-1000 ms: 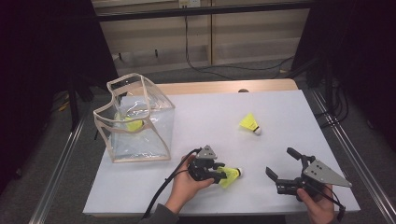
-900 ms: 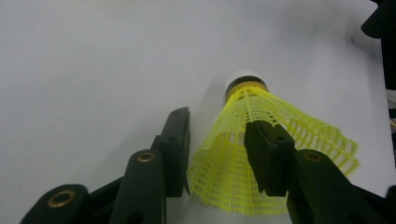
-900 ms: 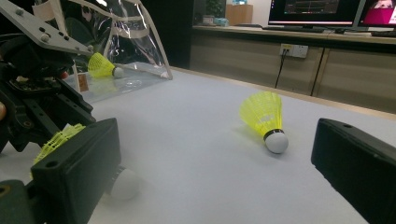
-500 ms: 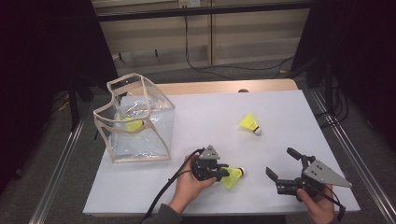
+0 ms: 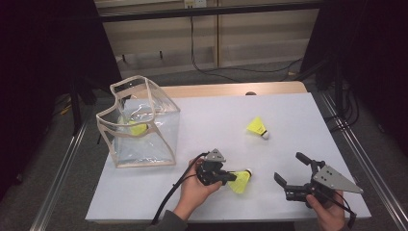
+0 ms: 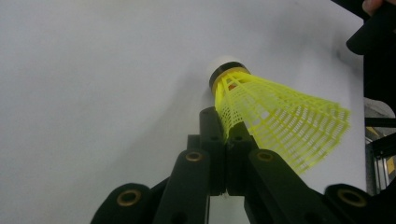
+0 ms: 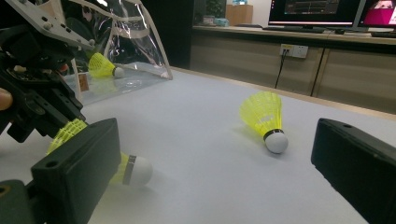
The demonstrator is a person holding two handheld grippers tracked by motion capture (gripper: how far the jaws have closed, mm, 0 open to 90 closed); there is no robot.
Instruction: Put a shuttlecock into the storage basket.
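A yellow shuttlecock (image 5: 242, 181) lies on the white table near the front edge, its white cork pointing right. My left gripper (image 5: 230, 177) has just been closing its jaws. They now pinch the edge of the mesh skirt (image 6: 280, 116), and the left gripper (image 6: 227, 126) is shut on it. To the right, my right gripper (image 5: 289, 167) stands open with nothing between its jaws. In the right gripper view its own jaws (image 7: 215, 154) frame the held shuttlecock (image 7: 135, 170) at the left.
A second yellow shuttlecock (image 5: 258, 127) lies loose at mid-table, also in the right gripper view (image 7: 266, 116). A clear plastic bag (image 5: 159, 139) with a beige rim stands at the left and holds a third shuttlecock (image 5: 138, 128). Metal rails run along both table sides.
The left gripper's jaws have drawn together on the shuttlecock's skirt. Both hands stay where they were, and the right gripper remains open.
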